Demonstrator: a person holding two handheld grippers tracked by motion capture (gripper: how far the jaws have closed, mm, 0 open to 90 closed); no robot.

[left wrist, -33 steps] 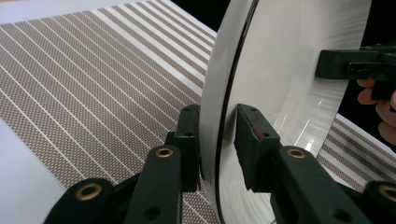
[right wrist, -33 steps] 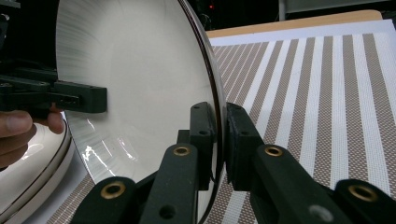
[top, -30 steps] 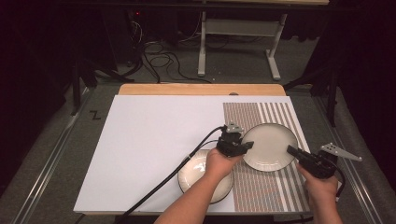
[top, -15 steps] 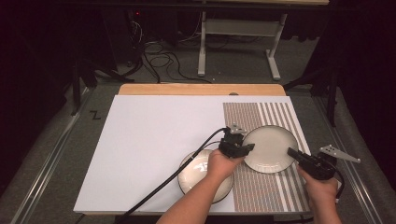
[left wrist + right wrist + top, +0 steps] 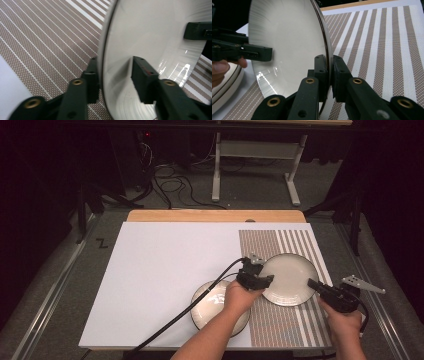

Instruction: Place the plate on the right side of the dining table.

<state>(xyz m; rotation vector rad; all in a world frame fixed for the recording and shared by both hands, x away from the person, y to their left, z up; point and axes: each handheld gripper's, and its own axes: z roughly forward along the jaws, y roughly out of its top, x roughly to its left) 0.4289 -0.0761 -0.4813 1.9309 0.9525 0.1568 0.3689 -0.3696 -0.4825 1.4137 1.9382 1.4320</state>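
**Left jaws loosen on the plate while the right grip holds**

The white table (image 5: 165,270) carries a brown-and-white striped woven placemat (image 5: 280,330) on its right part. On the placemat, toward its far half, is a round off-white ceramic plate with a dark rim (image 5: 292,277); a second, similar round plate (image 5: 212,302) lies nearer the person, partly on the mat's left edge and partly under the left forearm.

The far plate sits between the two hands, its face turned up in the high view. The right gripper (image 5: 314,284) reaches it from the right, and in the right gripper view that gripper (image 5: 329,72) is clenched on the plate's (image 5: 287,42) rim, one pad on each face. The left gripper (image 5: 260,281) comes in from the opposite, left side of the same plate. In the left gripper view its jaws straddle the rim (image 5: 101,75): one jaw lies outside, under the plate, the other inside over the white well (image 5: 150,32), with a gap between the inner pad and the surface. Those jaws have just been opening with the rim still between them, so the left gripper (image 5: 113,75) reads as released rather than grasping.

The plate lies directly ahead of each gripper, the rim running across both pairs of jaws. Judging from this, the plate now depends on the right grip alone, and the left hand is free to back away to its own side.
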